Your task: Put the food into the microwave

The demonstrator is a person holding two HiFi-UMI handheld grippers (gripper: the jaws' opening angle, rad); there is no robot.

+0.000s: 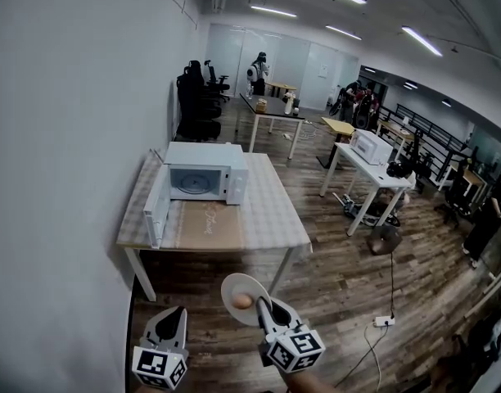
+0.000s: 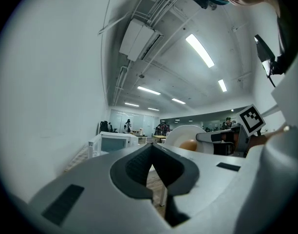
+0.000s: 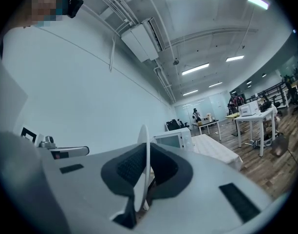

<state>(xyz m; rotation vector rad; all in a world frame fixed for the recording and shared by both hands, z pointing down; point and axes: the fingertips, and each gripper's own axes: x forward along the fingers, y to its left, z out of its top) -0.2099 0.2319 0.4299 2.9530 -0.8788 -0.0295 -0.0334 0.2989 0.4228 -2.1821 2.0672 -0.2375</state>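
A white microwave [image 1: 203, 178] stands on a checked-cloth table [image 1: 275, 219] with its door [image 1: 156, 209] swung open to the left. My right gripper [image 1: 262, 304] is shut on the rim of a white plate [image 1: 234, 287] that carries a brown piece of food [image 1: 243, 300]; it hovers over the floor in front of the table. In the right gripper view the plate [image 3: 145, 147] stands edge-on between the jaws, with the microwave [image 3: 174, 139] ahead. My left gripper [image 1: 177, 311] hangs beside it, shut and empty. The left gripper view shows the plate [image 2: 184, 133] and the food [image 2: 189, 145].
A white wall runs along the left. A second microwave [image 1: 371, 146] sits on a white table at the right. Black chairs [image 1: 197, 97], more tables and people stand further back. A cable and power strip [image 1: 384, 321] lie on the wooden floor.
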